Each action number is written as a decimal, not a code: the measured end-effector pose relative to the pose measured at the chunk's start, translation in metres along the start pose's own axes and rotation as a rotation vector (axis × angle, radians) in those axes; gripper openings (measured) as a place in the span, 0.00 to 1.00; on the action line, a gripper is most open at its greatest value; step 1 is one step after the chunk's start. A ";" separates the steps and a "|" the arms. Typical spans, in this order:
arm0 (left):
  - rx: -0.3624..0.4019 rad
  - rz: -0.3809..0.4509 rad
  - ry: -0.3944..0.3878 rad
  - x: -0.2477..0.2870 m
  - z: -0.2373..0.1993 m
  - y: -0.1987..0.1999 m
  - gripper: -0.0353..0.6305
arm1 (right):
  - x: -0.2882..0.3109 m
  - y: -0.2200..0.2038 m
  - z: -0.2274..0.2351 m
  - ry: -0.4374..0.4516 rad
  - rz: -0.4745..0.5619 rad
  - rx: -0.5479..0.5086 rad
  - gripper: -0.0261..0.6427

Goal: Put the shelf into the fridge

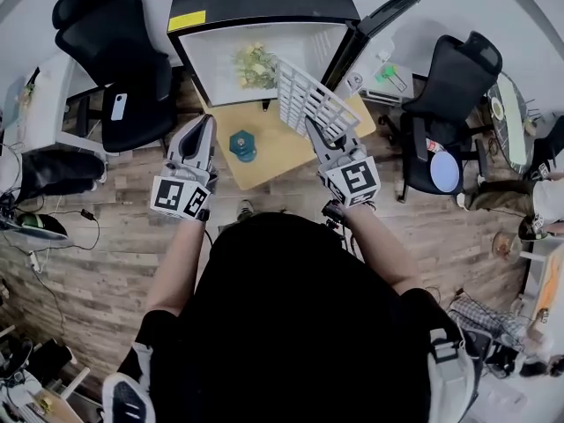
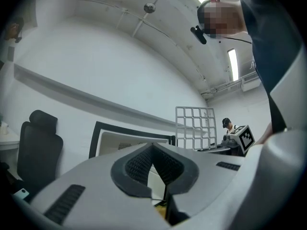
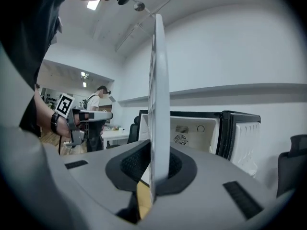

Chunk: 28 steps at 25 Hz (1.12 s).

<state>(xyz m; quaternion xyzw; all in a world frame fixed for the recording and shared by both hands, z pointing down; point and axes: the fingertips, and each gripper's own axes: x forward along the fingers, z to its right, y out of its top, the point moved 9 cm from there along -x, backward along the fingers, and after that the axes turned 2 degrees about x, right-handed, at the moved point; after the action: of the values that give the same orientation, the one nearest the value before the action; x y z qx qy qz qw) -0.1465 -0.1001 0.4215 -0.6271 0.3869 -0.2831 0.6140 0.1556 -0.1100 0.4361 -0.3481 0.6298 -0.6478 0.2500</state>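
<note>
**Left gripper** (image 1: pixel 208 123): your jaws are clenched on nothing and parked at 9 o'clock of the tan tabletop (image 1: pixel 282 159), probably to keep the approach free.

**Fridge** (image 1: pixel 264 42), at 12 o'clock: it has a black shell and a smooth white liner. The door (image 1: pixel 388 11) is swung right, so the cavity faces you.

**Shelf** (image 1: pixel 304 95): a flat, rigid white wire grid, held up on edge at 1 o'clock just before the opening, not yet inside.

**Right gripper** (image 1: pixel 311 129): your ribbed dark pads (image 3: pixel 136 164) pinch the shelf's near rim, likely so the far edge leads in.
</note>
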 end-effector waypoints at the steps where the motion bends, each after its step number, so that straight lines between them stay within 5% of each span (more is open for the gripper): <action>1: -0.002 -0.001 -0.003 0.001 -0.002 0.000 0.08 | 0.002 0.000 0.002 -0.008 0.010 0.038 0.10; 17: 0.005 0.011 -0.007 -0.006 -0.030 0.007 0.08 | 0.031 -0.017 0.026 -0.085 0.246 0.904 0.10; 28: 0.014 0.012 -0.018 -0.011 -0.041 0.012 0.08 | 0.055 -0.029 0.012 -0.126 0.333 1.238 0.10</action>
<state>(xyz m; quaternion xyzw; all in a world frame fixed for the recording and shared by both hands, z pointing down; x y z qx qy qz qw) -0.1877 -0.1129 0.4146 -0.6231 0.3831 -0.2762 0.6234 0.1330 -0.1576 0.4723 -0.0743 0.1692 -0.8221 0.5386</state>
